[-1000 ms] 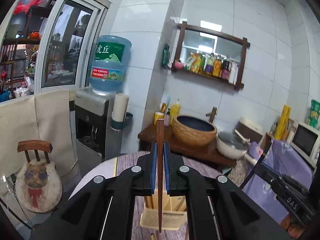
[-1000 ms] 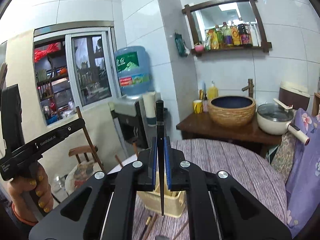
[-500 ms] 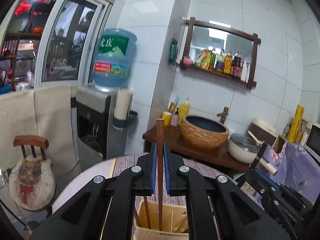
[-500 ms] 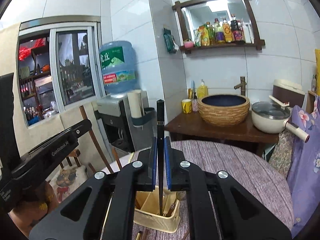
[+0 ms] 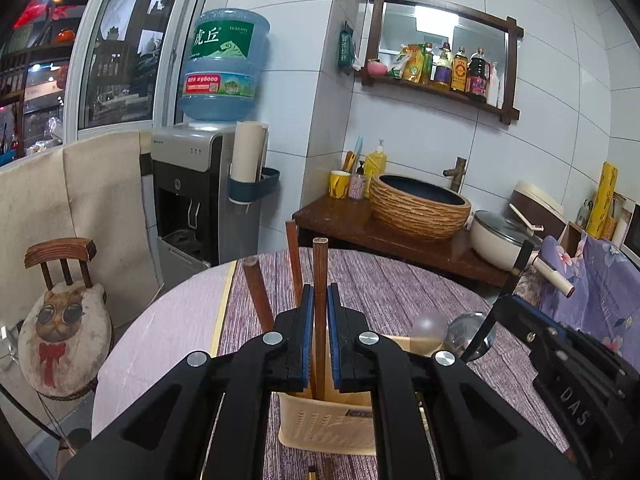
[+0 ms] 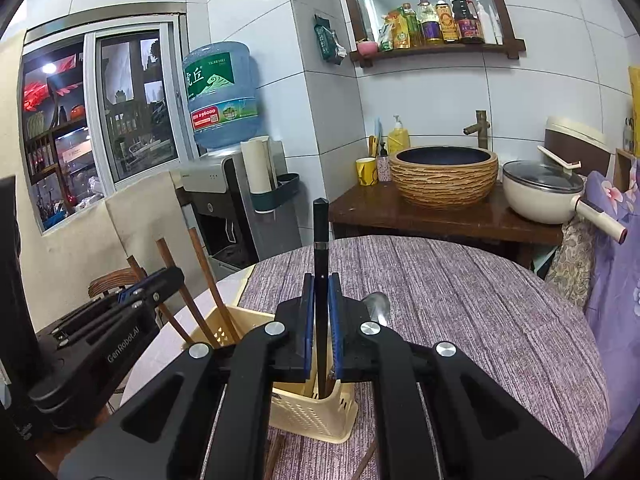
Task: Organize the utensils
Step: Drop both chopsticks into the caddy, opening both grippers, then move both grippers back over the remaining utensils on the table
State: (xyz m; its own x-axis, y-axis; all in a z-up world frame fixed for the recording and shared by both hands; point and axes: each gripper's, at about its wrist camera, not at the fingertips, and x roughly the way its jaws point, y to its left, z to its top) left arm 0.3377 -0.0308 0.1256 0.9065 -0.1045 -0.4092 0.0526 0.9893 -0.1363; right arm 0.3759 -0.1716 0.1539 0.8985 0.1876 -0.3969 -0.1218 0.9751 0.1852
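Brown wood is what my left claw [image 5: 320, 304] is clamped on: a chopstick [image 5: 320, 276] standing upright between the blue pads at the centre of the left wrist view, its square top rising above the jaws and its lower end reaching down into the cream plastic basket [image 5: 320, 428] at lower centre. Two more brown chopsticks [image 5: 256, 296] already stand in that basket, leaning toward the left of the frame just beside my pads. Rounded spoon bowls [image 5: 430, 326] poke up from the basket's right side, one pale and one shiny. My right claw [image 6: 321, 312] is squeezed tight on a black chopstick [image 6: 320, 240] with a thin silver band, upright at the centre of the right wrist view, its tip going down inside the same basket [image 6: 316, 412], on the right side of its opening. From this view the left claw [image 6: 148, 286] comes in at the middle left, with brown chopsticks beside it slanting out of the basket's far left corner. A metal spoon handle [image 6: 378, 304] shows just right of my right pads. The basket sits on a purple striped tablecloth [image 6: 460, 312] covering the round table; a few loose sticks lie on the cloth below the basket at the bottom edge, partly hidden by my claw's black body. In the left view the other claw's black frame [image 5: 560, 360] fills the lower right.
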